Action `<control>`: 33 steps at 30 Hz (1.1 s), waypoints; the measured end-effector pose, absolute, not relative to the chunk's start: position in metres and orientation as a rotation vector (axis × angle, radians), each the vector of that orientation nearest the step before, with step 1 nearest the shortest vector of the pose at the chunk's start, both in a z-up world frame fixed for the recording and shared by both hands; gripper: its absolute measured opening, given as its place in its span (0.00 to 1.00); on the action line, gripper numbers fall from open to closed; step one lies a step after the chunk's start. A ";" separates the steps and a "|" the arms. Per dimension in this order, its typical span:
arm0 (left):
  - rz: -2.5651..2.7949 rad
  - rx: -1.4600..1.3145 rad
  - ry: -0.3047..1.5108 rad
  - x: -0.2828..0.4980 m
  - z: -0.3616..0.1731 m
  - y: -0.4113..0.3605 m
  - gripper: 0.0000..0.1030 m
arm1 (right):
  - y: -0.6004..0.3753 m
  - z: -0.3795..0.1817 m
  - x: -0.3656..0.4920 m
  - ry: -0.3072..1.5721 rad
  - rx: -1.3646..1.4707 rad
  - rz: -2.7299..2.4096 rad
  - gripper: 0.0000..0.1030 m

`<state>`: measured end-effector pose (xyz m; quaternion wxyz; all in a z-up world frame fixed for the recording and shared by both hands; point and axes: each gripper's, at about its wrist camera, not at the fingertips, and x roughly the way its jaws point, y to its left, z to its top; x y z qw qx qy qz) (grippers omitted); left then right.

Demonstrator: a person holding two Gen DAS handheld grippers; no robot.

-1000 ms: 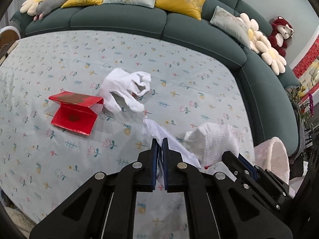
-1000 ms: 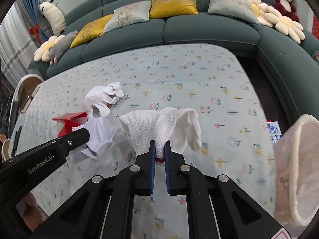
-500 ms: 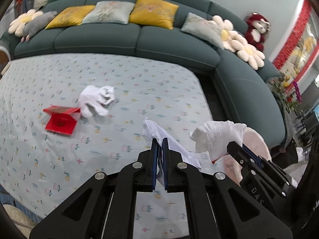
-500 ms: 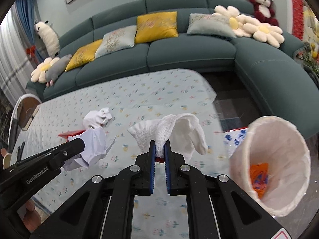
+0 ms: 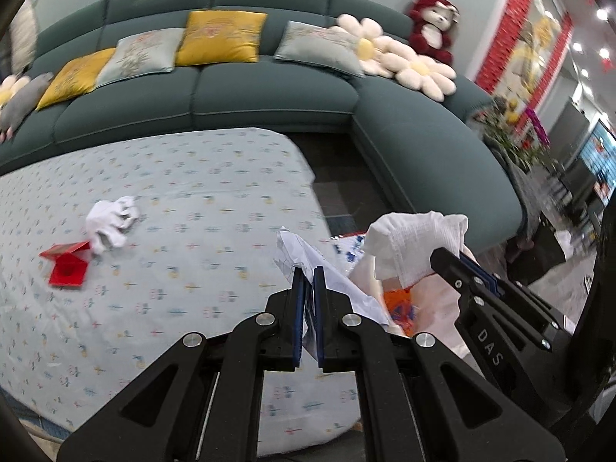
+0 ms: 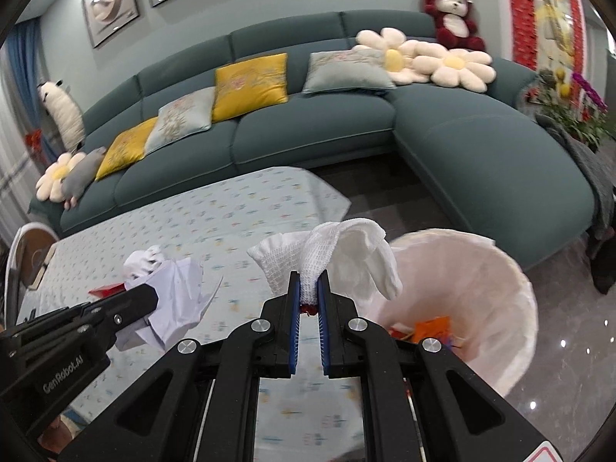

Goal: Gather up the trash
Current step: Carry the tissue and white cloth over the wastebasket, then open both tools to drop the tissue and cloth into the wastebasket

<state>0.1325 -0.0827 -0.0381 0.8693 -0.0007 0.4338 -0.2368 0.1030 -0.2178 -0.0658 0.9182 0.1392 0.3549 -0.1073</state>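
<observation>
Our left black two-finger gripper (image 5: 308, 277): jaws clamped, pitched downward. Our right black two-finger gripper (image 6: 308, 283): jaws clamped, pitched downward, alongside the left.

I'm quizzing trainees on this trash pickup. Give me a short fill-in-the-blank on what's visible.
1. The left tool is shut on crumpled ____.
2. The right tool grips a white knitted ____.
3. On the tablecloth, beside the open red box, lies a white ____.
4. The white bin holds scraps coloured ____.

Missing: paper; glove; glove; orange
</observation>
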 end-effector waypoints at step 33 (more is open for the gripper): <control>-0.687 0.184 1.002 0.120 -0.086 -0.232 0.05 | -0.346 -0.129 0.068 0.779 0.464 -0.435 0.08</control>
